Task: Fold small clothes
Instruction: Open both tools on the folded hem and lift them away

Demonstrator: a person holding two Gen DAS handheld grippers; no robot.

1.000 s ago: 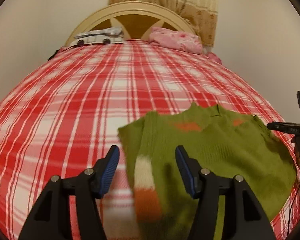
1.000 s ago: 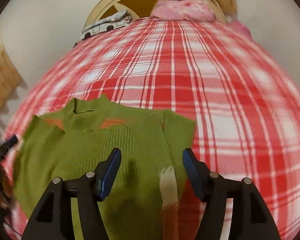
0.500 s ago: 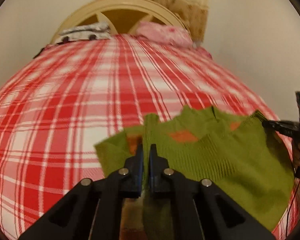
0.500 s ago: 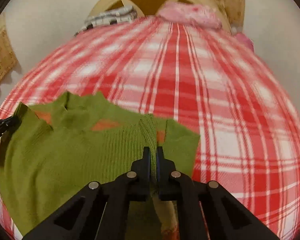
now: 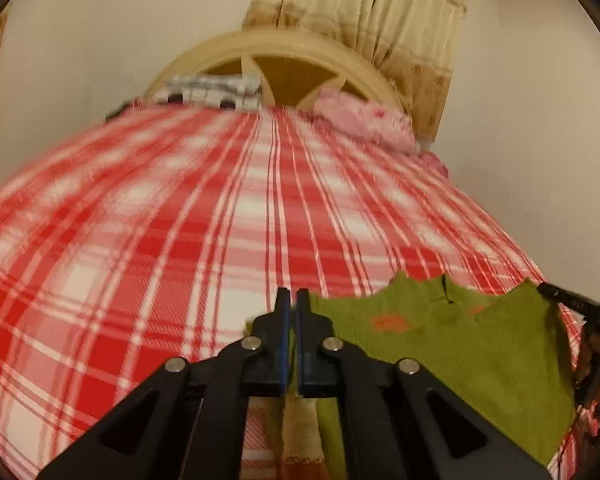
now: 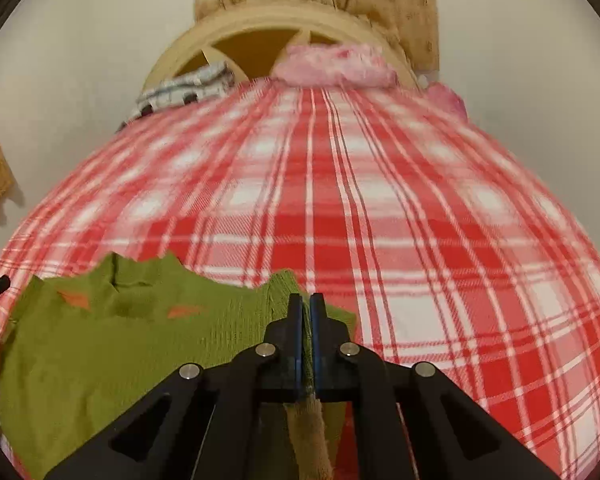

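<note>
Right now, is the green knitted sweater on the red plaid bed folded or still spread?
Mostly spread: the green knitted sweater lies open across the red plaid bed, neckline showing, each side pinched by the left gripper and right gripper.

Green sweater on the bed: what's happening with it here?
A person with a handheld gripper in each hand is folding a small green sweater on a bed with a red plaid cover. The left gripper is shut on fabric at the sweater's left edge, and the right gripper is shut on fabric at its right edge. Each appears to pinch a sleeve, whose striped end hangs below the jaws. The body lies flat, with no fold yet visible.
</note>
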